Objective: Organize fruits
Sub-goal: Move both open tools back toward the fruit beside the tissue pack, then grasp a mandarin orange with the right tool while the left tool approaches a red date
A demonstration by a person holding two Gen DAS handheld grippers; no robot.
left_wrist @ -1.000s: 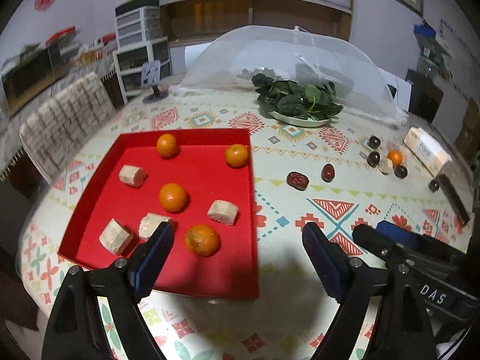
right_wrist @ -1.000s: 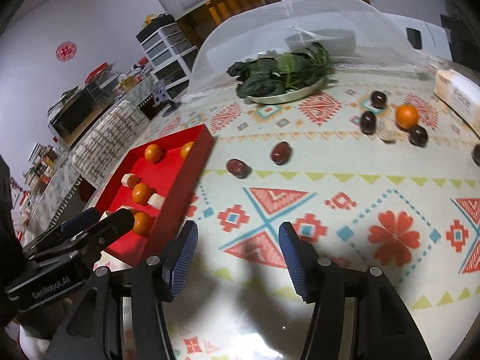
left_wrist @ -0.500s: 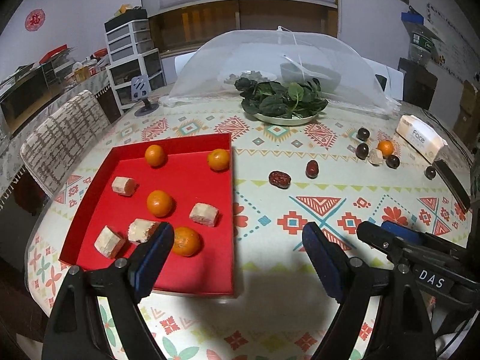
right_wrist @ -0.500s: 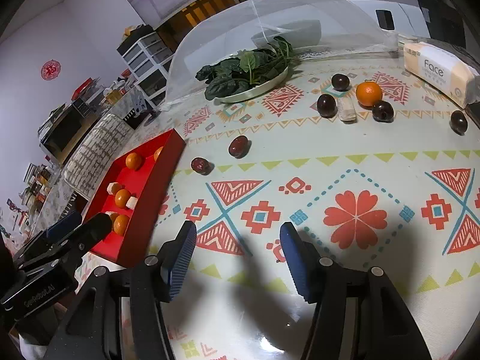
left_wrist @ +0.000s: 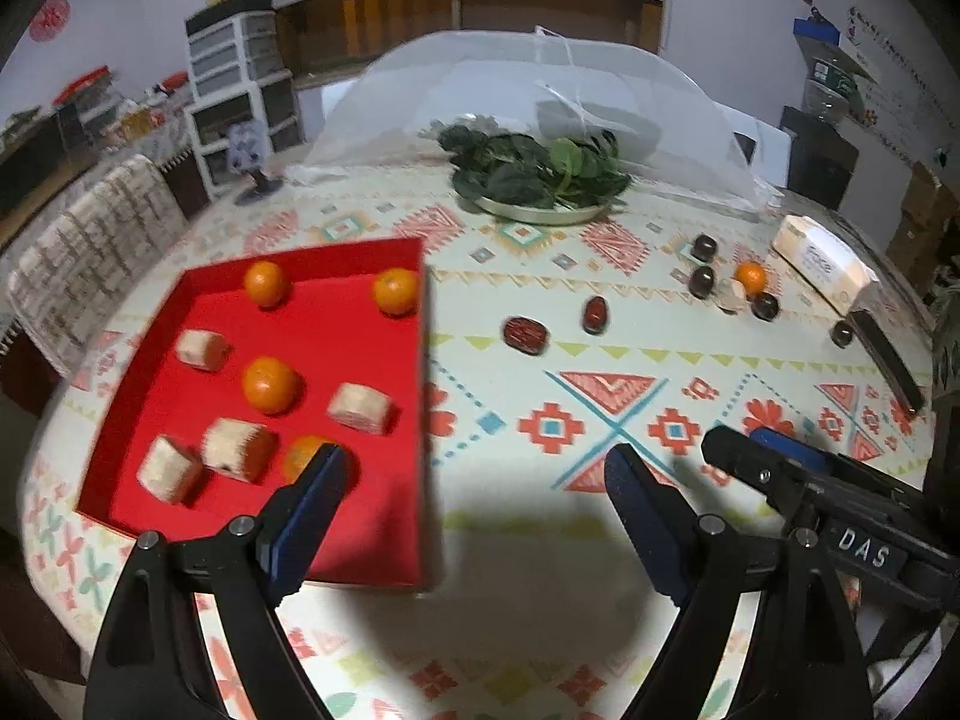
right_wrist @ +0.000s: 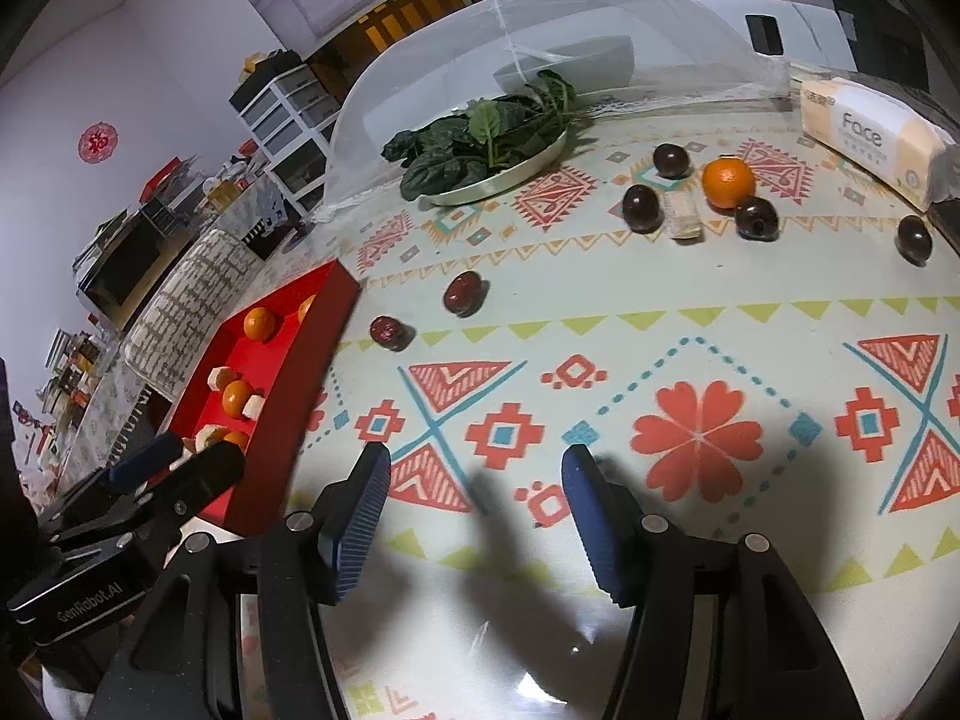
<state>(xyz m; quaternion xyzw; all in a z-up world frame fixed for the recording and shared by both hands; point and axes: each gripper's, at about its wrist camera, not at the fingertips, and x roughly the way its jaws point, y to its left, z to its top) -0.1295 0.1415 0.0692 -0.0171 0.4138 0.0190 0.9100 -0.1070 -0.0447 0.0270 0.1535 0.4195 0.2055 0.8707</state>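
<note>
Both the left gripper (left_wrist: 474, 480) and right gripper (right_wrist: 474, 489) hover with jaws spread and empty, presumably ready to collect the loose orange (right_wrist: 728, 182) lying well apart from the red tray (left_wrist: 384, 540).

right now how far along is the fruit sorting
Partly done. Four oranges and four pale cut chunks already sit in the red tray. Nothing is in hand: the left gripper and right gripper are both open and empty above the table. Still loose on the tablecloth: one orange, two red dates, four dark round fruits like this one, and a pale chunk.
</note>
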